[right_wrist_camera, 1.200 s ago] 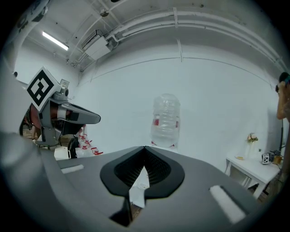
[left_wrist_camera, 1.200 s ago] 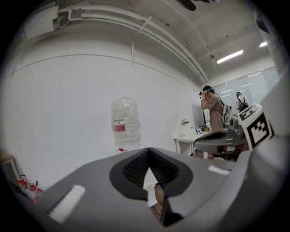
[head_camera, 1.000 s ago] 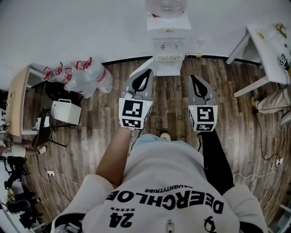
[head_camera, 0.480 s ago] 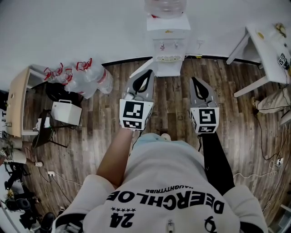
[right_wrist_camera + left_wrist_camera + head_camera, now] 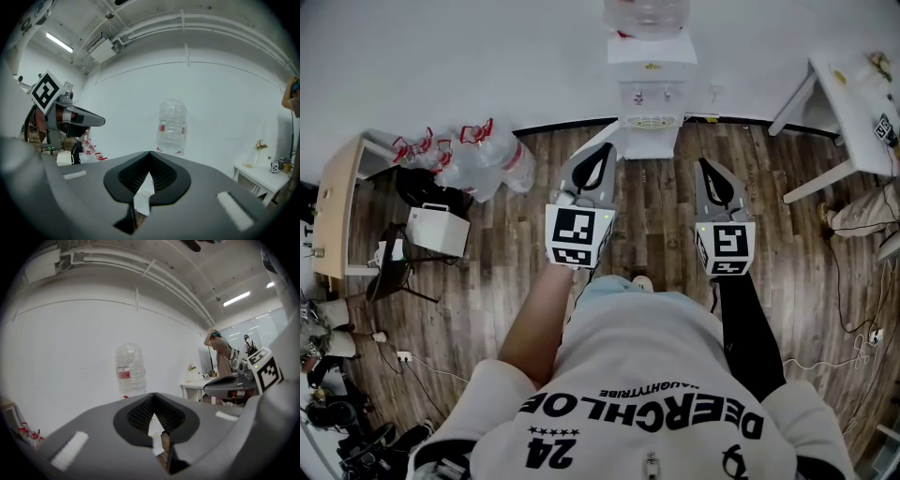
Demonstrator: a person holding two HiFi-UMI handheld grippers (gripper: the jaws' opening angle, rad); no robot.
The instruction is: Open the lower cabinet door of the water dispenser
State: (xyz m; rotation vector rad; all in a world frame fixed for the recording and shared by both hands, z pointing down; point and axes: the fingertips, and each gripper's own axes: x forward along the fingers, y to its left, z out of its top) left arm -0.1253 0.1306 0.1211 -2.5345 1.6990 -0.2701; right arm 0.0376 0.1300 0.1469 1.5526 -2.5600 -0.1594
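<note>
One white water dispenser [image 5: 652, 70] is standing against the wall at the far edge of the wood floor [image 5: 656, 216], carrying a clear bottle [image 5: 645, 14] on top. Its lower cabinet door [image 5: 649, 142] is sitting below the drip grille, apparently closed, and is being seen too steeply to show any handle. Both tools are hovering well short of it: the left gripper [image 5: 605, 150] and the right gripper [image 5: 704, 162] are each holding their jaws together on nothing. The door is probably behaving as a light, stiff hinged panel, perhaps on a catch. Hooking its free edge looks best, pulling gently, since the bottle may be making the unit top-heavy.
</note>
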